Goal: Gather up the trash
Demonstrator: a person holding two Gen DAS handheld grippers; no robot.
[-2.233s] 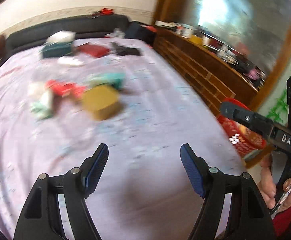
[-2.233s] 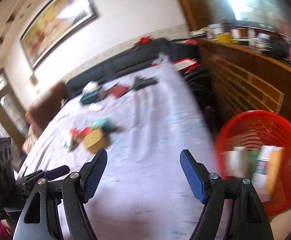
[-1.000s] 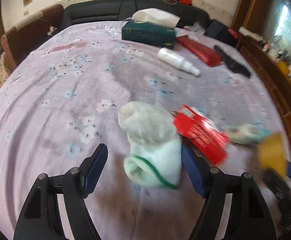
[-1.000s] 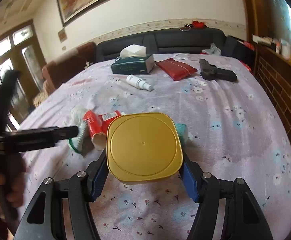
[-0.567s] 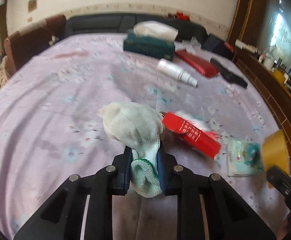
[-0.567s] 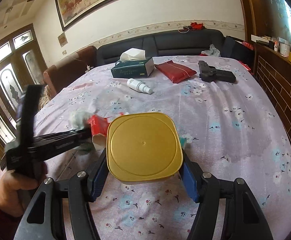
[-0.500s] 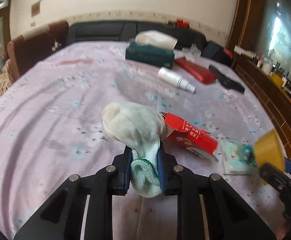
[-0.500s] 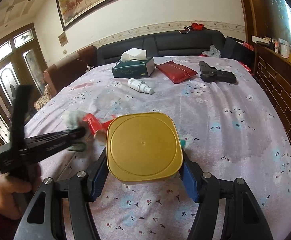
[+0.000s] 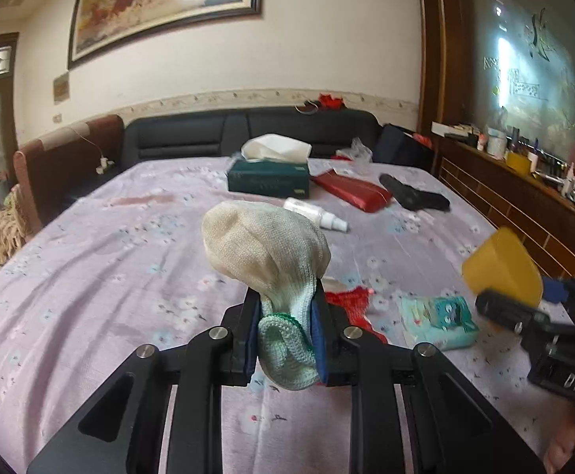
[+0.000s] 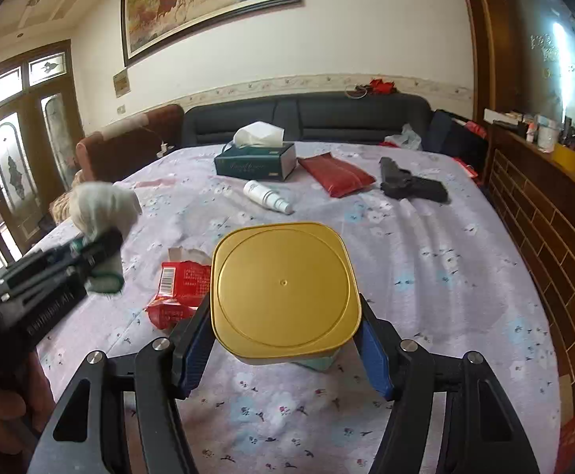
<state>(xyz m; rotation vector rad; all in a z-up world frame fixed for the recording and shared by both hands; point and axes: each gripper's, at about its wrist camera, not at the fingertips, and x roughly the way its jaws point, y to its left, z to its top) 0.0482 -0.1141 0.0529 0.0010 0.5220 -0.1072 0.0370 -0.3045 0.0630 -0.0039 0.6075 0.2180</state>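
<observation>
Sock (image 9: 265, 252) lifted off bedspread (image 9: 109, 268) | left tongs (image 9: 285, 330) pinching 1 sock | right tongs (image 10: 283, 349) pinching 1 yellow tub (image 10: 283, 292)

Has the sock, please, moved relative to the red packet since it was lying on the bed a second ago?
Yes. The sock, clamped in the left hand-held gripper, now hangs above the bedspread and hides part of the red packet.

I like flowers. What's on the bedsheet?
Small flowers on lilac bedsheet; clearest in the right wrist view.

Your left gripper (image 9: 285, 331) now has its jaws clamped on the white sock (image 9: 265, 249), lifted clear of the bed (image 9: 90, 276).
</observation>
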